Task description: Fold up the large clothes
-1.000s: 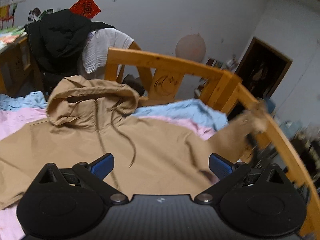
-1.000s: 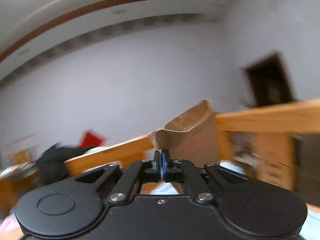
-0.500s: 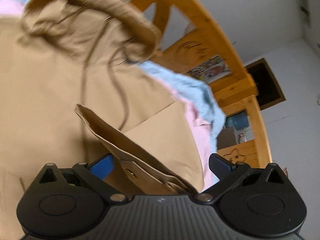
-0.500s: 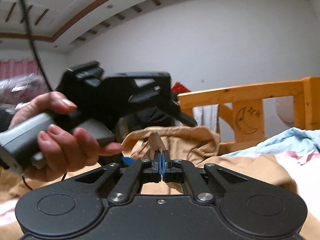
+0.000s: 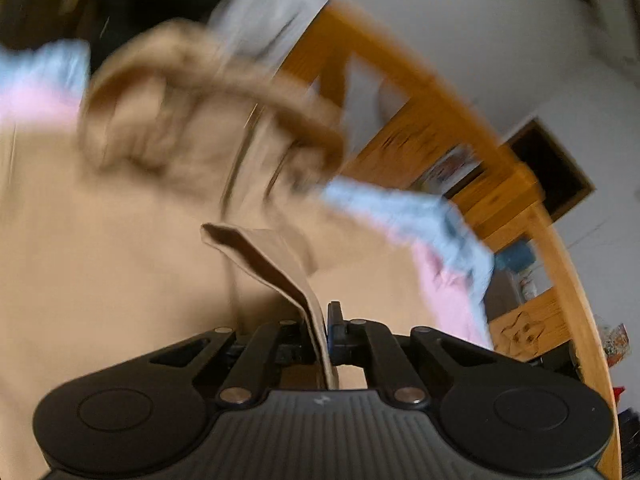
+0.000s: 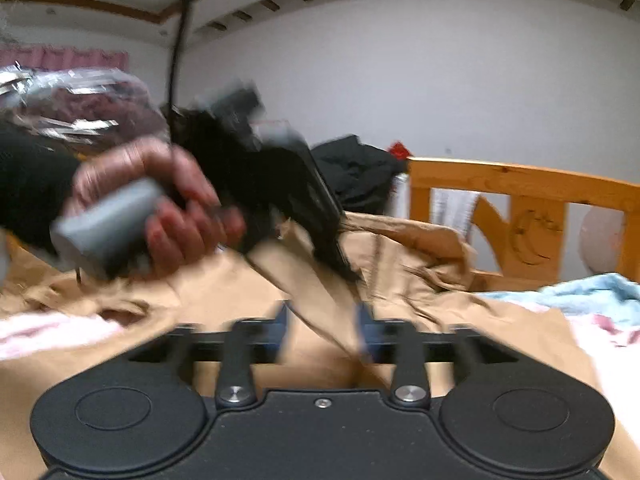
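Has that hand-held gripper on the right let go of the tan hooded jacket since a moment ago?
Yes. The right hand-held gripper was clamped on the tan hooded jacket half a second ago; now its jaws stand apart.

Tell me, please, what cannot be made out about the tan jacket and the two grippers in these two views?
- Left wrist view: motion blur smears the tan jacket's hood and drawstrings; the left gripper pinches a sleeve cuff, and its body hides the fabric below.
- Right wrist view: the right gripper is blurred, jaws apart; contact with the fabric is unclear.
- Right wrist view: the left hand is smeared, hiding the jacket behind.
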A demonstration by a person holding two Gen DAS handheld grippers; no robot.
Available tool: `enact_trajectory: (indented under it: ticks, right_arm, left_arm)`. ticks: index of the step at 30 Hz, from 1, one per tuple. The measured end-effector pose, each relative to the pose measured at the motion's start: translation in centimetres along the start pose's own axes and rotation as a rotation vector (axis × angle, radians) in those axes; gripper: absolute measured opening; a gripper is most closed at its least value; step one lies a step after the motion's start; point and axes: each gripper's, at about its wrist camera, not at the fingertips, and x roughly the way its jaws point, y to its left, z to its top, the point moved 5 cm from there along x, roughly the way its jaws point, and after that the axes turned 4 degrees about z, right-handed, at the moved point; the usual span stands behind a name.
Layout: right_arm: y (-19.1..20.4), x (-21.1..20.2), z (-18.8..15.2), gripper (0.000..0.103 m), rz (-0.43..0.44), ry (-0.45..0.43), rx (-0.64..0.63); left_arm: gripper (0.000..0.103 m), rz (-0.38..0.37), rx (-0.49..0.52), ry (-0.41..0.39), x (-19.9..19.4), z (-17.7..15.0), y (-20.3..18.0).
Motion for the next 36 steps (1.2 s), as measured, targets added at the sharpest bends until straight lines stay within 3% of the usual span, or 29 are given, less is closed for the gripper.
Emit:
enact_trajectory:
  ticks: [2, 4, 7, 12, 13, 15, 17, 19, 22, 25, 28, 31, 36]
  right_arm:
    - [-1.2, -0.6, -1.0, 0.077, -0.078, 0.030, -0.027]
    - [-3.0, -0.6, -2.1, 0.083, -0.226, 0.079, -0.087]
    - [-7.2, 0.4, -3.3, 0.083, -0.439, 0.145, -0.126]
    - [-12.2, 5.1, -3.5, 0.082, -0.539, 0.219, -0.156]
    - [-13.0, 5.8, -3.4, 0.077, -0.562, 0.222, -0.163]
    - [-14.8, 6.4, -2.5, 0.058, -0.608, 0.192, -0.169]
    - [-16.6, 5.9, -1.4, 0.029, -0.631, 0.153, -0.156]
    - [-18.3, 4.8, -0.3, 0.023, -0.671, 0.110, -0.168]
    - [-20.6, 3.7, -0.3, 0.024, -0.661, 0.128, -0.187]
    - [-21.1, 4.0, -2.7, 0.024, -0.635, 0.204, -0.273]
    - [-20.9, 4.2, -5.6, 0.032, -0.607, 0.274, -0.360]
    - [-21.0, 4.1, -7.2, 0.051, -0.588, 0.330, -0.353]
    - [-19.9, 0.1, -7.0, 0.067, -0.359, 0.425, -0.171]
  left_arm:
    - [0.002, -0.062, 0.023, -0.080, -2.2, 2.4, -1.4]
    - [0.002, -0.112, 0.041, -0.157, -4.1, 4.8, -3.2]
    - [0.002, -0.170, 0.026, -0.229, -6.0, 7.5, -5.2]
    - [0.002, -0.267, 0.032, -0.305, -8.3, 9.1, -8.0]
    - [0.002, -0.275, 0.039, -0.313, -8.6, 9.0, -8.2]
    - [0.002, -0.265, 0.057, -0.321, -9.0, 8.5, -8.2]
    - [0.002, -0.229, 0.077, -0.308, -9.1, 7.6, -7.3]
    - [0.002, -0.183, 0.091, -0.277, -8.7, 6.2, -5.7]
    - [0.002, -0.112, 0.075, -0.154, -6.0, 2.6, -2.3]
    - [0.002, -0.007, 0.053, -0.018, -1.5, -2.2, 1.7]
    - [0.002, 0.061, 0.035, 0.077, 2.3, -6.3, 5.0]
    - [0.003, 0.131, 0.087, 0.101, 4.1, -9.4, 6.2]
    - [0.004, 0.169, 0.125, 0.109, 3.5, -11.4, 6.8]
